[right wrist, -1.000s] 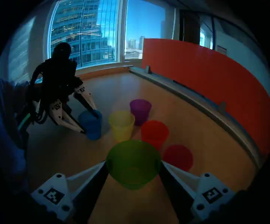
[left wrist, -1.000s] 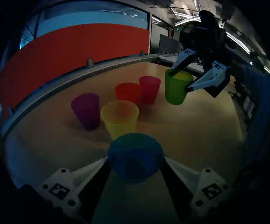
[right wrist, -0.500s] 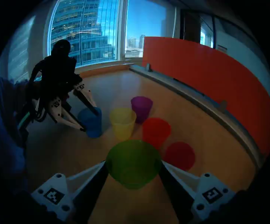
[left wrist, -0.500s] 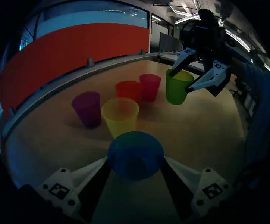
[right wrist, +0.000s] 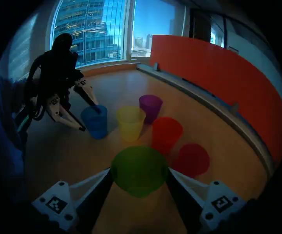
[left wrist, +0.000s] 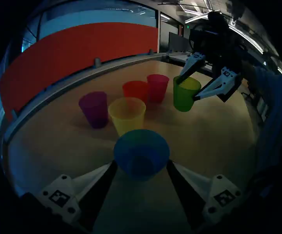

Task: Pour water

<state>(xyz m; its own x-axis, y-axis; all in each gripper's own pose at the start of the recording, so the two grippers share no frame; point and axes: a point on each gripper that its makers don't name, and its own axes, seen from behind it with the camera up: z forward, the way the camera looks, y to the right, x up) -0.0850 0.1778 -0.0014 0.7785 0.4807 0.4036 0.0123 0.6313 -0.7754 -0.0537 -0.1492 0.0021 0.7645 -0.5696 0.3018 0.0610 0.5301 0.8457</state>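
Observation:
In the left gripper view my left gripper (left wrist: 141, 165) is shut on a blue cup (left wrist: 141, 153), held upright just above the wooden table (left wrist: 203, 132). My right gripper (right wrist: 139, 177) is shut on a green cup (right wrist: 138, 169), also upright. Across the table, the left gripper view shows the right gripper (left wrist: 188, 84) with the green cup (left wrist: 184, 93) in it. The right gripper view shows the left gripper (right wrist: 89, 119) on the blue cup (right wrist: 95, 121). Between them stand a yellow cup (left wrist: 127, 115), a purple cup (left wrist: 94, 109), an orange-red cup (left wrist: 135, 90) and a pink-red cup (left wrist: 157, 87).
A red partition wall (left wrist: 74, 46) with a grey rail runs along one side of the table. Large windows (right wrist: 98, 31) stand behind the left gripper. A blue sleeve (left wrist: 275, 113) reaches in at the edge of the left gripper view.
Both grippers have risen slightly with their cups; the standing cups sit a little farther up and closer together in both views. The grip on each cup is unchanged.

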